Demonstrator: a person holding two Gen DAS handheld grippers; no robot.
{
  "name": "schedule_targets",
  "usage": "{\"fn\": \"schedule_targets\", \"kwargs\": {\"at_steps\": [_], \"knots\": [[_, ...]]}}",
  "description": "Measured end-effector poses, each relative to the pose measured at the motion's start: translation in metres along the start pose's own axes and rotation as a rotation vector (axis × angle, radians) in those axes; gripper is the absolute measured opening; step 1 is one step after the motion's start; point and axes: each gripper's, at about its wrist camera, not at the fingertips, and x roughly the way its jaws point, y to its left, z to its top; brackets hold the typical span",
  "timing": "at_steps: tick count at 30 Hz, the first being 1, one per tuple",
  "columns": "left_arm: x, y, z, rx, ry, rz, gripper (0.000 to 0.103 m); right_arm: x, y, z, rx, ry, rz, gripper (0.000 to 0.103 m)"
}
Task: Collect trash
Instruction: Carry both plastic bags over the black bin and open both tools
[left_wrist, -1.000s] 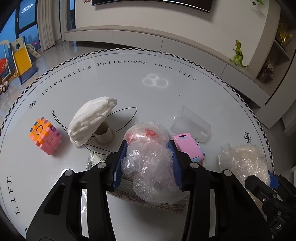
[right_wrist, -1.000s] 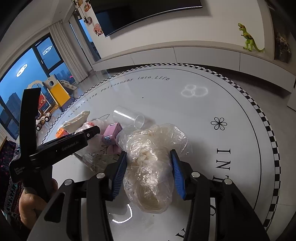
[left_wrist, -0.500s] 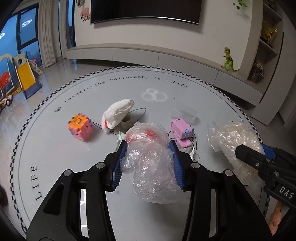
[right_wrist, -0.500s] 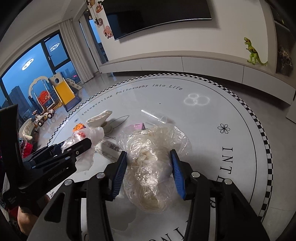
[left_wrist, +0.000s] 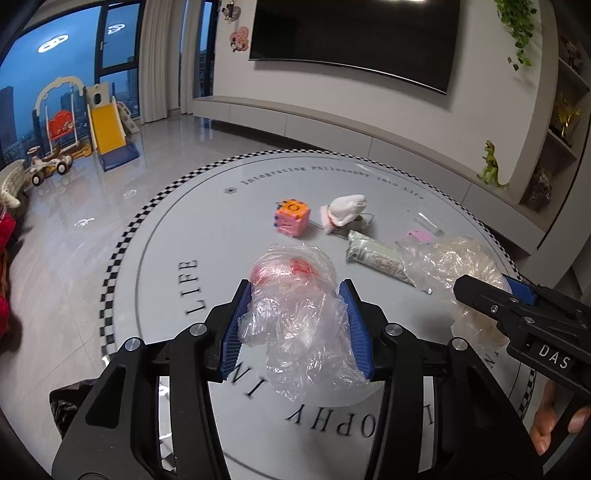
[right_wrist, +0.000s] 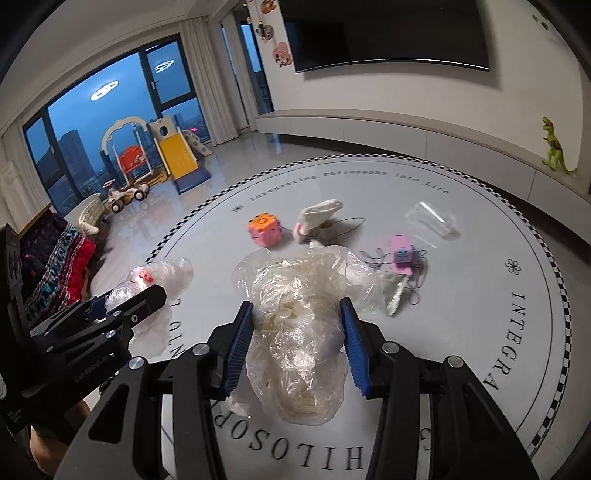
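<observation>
Upright, crumpled bags (left_wrist: 295, 314) (right_wrist: 299, 332), fingers (left_wrist: 236, 328) clamped

table (left_wrist: 155, 258): glossy white, smooth | bag (left_wrist: 295, 317): thin clear crinkled plastic | second bag (right_wrist: 306, 317): cloudy crinkled plastic | cube (left_wrist: 290, 217): matt foam-like | wrapper (left_wrist: 376, 258): shiny foil | cup (right_wrist: 430, 219): clear plastic

Both wrist fisheyes high above round table (left_wrist: 155, 258), angled down toward TV wall. Left cam sits left of right cam. Shared: orange cube (left_wrist: 291, 217) (right_wrist: 265, 229), each other's gripper.
</observation>
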Motion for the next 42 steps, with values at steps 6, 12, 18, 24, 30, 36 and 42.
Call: {"fn": "schedule_targets", "kwargs": {"at_steps": [6,12,18,24,30,36,42], "knots": [[-0.035,0.053,-0.029,-0.058,-0.018,0.098,0.048,0.006,0.068,-0.009,-0.107,0.029,0.093,0.049],[-0.069,0.109,-0.061,-0.14,-0.02,0.2,0.048,0.01,0.136,-0.028,-0.223,0.066,0.185,0.049],[-0.093,0.156,-0.094,-0.222,-0.007,0.288,0.048,0.014,0.196,-0.057,-0.335,0.114,0.272,0.049],[-0.107,0.188,-0.125,-0.292,0.025,0.376,0.048,0.016,0.24,-0.085,-0.429,0.173,0.348,0.049],[-0.112,0.214,-0.149,-0.357,0.066,0.438,0.049,0.024,0.272,-0.11,-0.49,0.244,0.423,0.05],[-0.119,0.237,-0.158,-0.434,0.09,0.495,0.097,0.027,0.29,-0.121,-0.529,0.268,0.465,0.066],[-0.121,0.241,-0.157,-0.463,0.092,0.514,0.097,0.027,0.285,-0.117,-0.515,0.268,0.466,0.066]]}}
